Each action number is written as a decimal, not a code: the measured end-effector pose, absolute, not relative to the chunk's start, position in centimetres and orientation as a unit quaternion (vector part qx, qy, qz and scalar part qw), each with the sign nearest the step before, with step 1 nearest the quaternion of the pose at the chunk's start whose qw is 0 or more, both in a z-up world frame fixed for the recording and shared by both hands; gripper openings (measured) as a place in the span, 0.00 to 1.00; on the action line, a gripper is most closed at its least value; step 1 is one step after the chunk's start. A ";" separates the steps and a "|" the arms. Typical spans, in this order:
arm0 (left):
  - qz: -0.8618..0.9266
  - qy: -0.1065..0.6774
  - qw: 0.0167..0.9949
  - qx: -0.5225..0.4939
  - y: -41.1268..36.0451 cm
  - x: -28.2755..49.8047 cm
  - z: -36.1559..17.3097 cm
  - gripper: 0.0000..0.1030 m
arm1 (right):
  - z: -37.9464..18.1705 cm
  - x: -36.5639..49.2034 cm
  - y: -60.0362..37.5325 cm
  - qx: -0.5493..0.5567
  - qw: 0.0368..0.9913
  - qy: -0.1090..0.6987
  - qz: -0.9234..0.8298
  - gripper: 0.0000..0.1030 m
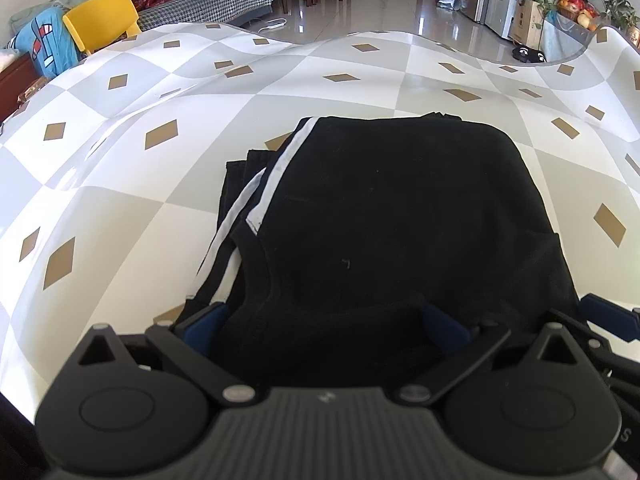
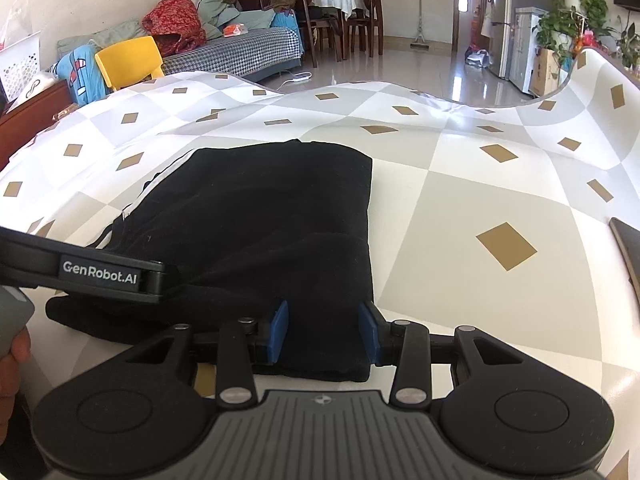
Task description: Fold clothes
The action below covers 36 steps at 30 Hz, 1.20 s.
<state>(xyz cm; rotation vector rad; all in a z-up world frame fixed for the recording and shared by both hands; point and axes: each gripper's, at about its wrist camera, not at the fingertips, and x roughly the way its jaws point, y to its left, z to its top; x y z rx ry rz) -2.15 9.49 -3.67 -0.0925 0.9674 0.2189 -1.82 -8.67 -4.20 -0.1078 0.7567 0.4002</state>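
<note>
The folded black garment (image 1: 392, 232) lies on the checked tabletop (image 1: 120, 208). The left hand-held gripper (image 1: 324, 320) stands wide, its blue pads astride the garment's near edge. The right hand-held gripper (image 2: 324, 330) is partly open, its pads (image 2: 279, 330) flanking the garment's near right corner; whether they press it I cannot tell.

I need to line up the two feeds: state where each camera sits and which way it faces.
Left wrist: on the left gripper, looking down across the folded black garment; the right gripper's blue finger shows at the right edge.
Right wrist: on the right gripper, astride the garment's near edge; left gripper and a hand show.
Shared: garment, checked tablecloth, yellow chair.
</note>
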 end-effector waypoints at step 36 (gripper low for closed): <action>0.113 0.532 0.838 -0.037 7.9 -8.4 -4.0 1.00 | -1.1 -1.3 -10.9 0.054 0.898 0.405 0.162 0.42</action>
